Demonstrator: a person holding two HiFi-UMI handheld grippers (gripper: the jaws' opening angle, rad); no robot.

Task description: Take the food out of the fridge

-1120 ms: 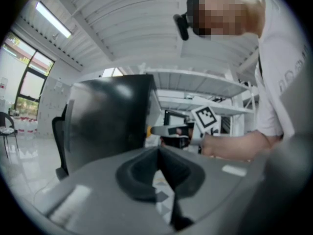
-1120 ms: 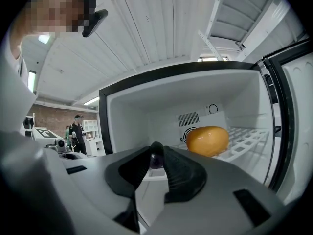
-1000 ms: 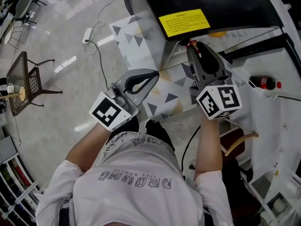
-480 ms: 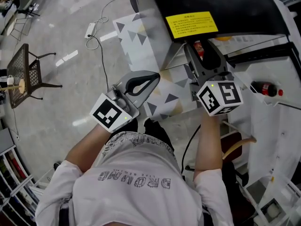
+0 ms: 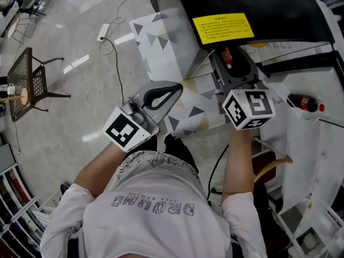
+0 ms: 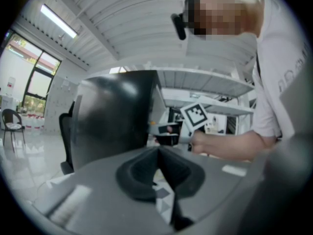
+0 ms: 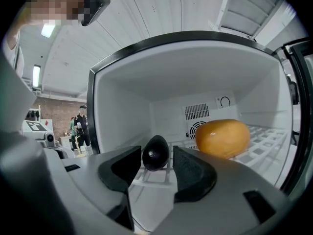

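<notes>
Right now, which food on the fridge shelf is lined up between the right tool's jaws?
The dark eggplant, framed by the open right tool. The round orange food sits to its right, outside the jaws.

Orange fruit (image 7: 222, 137) underside behind right tongs (image 7: 157, 153)

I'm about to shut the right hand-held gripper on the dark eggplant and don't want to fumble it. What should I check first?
1. Fridge open in front of the right hand-held gripper: ok.
2. Right jaws apart: ok.
3. Eggplant lined up between those jaws: ok.
4. Jaws far enough in to grip the eggplant: cannot tell.
5. Orange food out of the jaws' path: ok, it sits off to the right.
6. Left hand-held gripper out of the way: ok, shut, empty, outside the fridge.
</notes>
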